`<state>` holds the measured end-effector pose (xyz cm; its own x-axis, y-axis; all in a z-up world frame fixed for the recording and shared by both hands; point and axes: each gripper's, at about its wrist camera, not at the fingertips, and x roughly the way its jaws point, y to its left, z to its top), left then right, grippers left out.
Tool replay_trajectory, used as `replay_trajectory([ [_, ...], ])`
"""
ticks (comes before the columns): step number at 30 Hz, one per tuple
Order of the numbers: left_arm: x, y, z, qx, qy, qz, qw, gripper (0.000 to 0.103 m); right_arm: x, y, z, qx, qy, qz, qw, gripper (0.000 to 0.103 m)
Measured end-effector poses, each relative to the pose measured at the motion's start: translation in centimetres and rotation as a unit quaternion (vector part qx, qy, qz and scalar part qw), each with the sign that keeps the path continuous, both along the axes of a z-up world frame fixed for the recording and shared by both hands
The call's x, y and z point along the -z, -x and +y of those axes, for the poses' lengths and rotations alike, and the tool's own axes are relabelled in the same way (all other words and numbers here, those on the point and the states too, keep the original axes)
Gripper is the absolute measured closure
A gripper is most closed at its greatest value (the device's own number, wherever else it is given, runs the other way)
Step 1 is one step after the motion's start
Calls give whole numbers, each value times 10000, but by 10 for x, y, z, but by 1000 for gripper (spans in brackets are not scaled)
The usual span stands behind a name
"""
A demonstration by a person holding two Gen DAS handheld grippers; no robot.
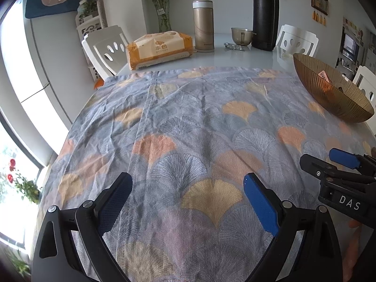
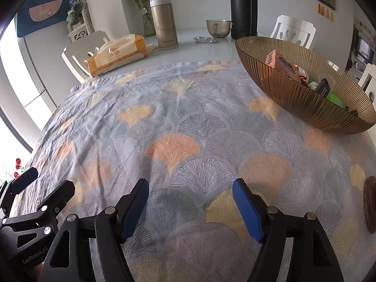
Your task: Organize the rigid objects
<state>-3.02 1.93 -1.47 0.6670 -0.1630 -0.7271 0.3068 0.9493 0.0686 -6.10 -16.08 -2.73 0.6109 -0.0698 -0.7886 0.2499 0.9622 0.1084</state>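
Both tools, left tool (image 1: 188, 202) and right tool (image 2: 190, 209), are hanging released; small boxes are already lying in the bowl (image 2: 293, 98); the task is looking nearly done.

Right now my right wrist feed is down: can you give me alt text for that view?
The right gripper hangs open and empty over a leaf-patterned tablecloth. To its upper right a ribbed amber glass bowl holds a pink box and other small items. Beyond are a tissue pack, gold thermos, glass cup and black flask; the left gripper shows at lower left.
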Motion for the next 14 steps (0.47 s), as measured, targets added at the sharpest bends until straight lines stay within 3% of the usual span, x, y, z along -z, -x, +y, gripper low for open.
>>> replay_trajectory([
  [9,-1,-1,0,20,21,-8,10000,8,0,0,1,3,4,2,10000,30],
  [14,-8,7,2,25,65,-342,9994,8,0,0,1,8,0,1,10000,29],
])
